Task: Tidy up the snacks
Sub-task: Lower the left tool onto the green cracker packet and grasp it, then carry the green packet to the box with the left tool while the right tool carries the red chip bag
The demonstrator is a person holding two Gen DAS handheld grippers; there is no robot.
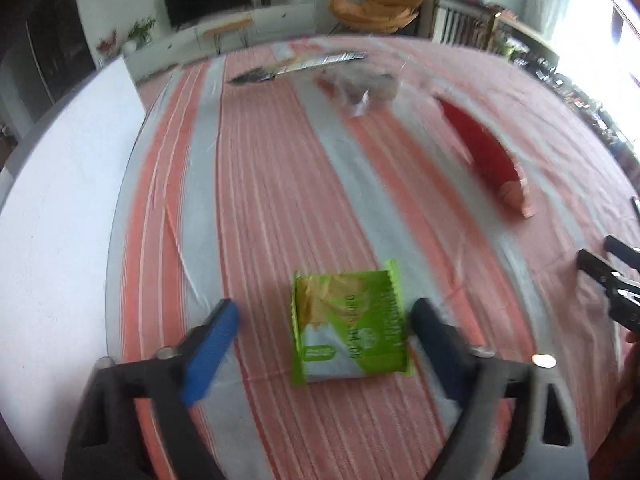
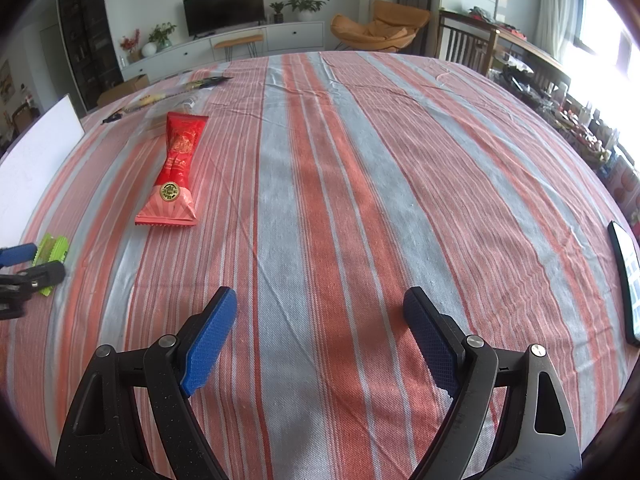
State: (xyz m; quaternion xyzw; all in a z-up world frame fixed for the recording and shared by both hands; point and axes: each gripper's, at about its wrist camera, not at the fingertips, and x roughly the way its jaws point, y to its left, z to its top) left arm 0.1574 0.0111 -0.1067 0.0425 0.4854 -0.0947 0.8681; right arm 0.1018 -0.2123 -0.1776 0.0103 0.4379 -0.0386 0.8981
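A green snack packet (image 1: 348, 328) lies flat on the striped tablecloth (image 1: 260, 200). My left gripper (image 1: 324, 306) stands over it with one blue-padded finger on each side. The right finger (image 1: 424, 320) is at the packet's edge, while a gap shows at the left finger (image 1: 224, 320), so the jaws are open. The right wrist view shows the same left gripper (image 2: 46, 260) around the green packet (image 2: 52, 252) at the far left. A long red snack packet (image 1: 484, 152) (image 2: 180, 160) lies farther out. My right gripper (image 2: 320, 296) hangs open over bare cloth, holding nothing.
More wrappers, one clear (image 1: 360, 84) and one silvery-dark (image 1: 300, 66), lie near the table's far edge. A white board (image 1: 60, 200) (image 2: 36, 148) borders the left side. A dark phone (image 2: 628, 280) rests at the right edge. A cluttered shelf and chairs stand beyond the table.
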